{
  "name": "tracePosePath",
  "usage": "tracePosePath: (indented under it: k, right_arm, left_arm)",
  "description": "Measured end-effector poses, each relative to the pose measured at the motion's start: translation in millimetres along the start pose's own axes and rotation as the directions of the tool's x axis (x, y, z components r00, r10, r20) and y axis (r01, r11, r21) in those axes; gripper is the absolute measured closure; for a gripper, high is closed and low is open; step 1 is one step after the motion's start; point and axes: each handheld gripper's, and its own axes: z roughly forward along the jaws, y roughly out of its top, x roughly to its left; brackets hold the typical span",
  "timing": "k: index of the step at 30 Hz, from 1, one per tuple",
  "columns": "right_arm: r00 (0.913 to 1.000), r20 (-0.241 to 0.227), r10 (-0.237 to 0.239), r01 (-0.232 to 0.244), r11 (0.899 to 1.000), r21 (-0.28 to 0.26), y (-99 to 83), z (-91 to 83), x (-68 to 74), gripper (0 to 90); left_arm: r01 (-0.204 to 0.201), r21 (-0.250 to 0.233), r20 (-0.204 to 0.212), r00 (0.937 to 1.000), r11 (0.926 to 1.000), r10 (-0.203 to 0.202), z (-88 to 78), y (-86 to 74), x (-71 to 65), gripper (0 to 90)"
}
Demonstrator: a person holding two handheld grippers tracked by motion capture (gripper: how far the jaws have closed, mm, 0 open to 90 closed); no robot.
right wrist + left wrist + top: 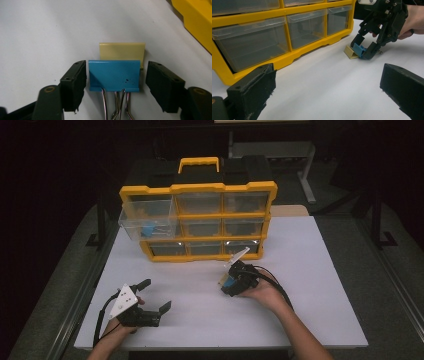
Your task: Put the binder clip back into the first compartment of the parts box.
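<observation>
Although the yellow drawer cabinet (198,222) takes up the far half of the white tabletop (310,285), the work sits just in front of its bottom right corner. That cabinet is hard moulded plastic with clear, boxy drawers; the upper left drawer (149,220) stands pulled out with something blue inside, too small to name.

Well in front of the cabinet's left end, the left gripper (156,296) rests near the tabletop's front edge, its fingers (252,92) spread wide with nothing between them. Just in front of the cabinet's bottom right drawer, the right gripper (116,83) straddles a blue binder clip (114,75), which lies on the tabletop. One finger (74,82) is at the clip's left side, while the other (162,83) stands apart from its right side, so the clip is bracketed, not yet squeezed.

The clip is smooth painted metal, a folded wedge with thin wire handles (116,105) pointing back toward the gripper. A pale yellow clip (122,50) of the same shape lies touching it on the cabinet side.

My guess is that uneven closing could push the slick blue body sideways or twist it out of the pads. Closing too deep might also catch the yellow neighbour and drag both along.
</observation>
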Motion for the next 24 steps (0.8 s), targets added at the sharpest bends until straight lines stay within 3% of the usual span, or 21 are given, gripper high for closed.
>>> tracePosePath:
  k: [14, 24]
  right_arm:
    - [0.9999, -0.015, 0.008, -0.008, 1.0, -0.009, -1.8, -2.5, -2.0, 46.1]
    - [0.9993, -0.029, 0.021, -0.022, 1.0, -0.008, -2.1, -4.0, -4.6, 48.3]
  left_arm:
    - [0.004, -0.002, 0.002, 1.0, 1.0, -0.004, 0.2, 0.1, -0.3, 0.0]
    - [0.002, -0.001, 0.002, 1.0, 1.0, -0.002, -0.2, 0.3, -0.2, 0.0]
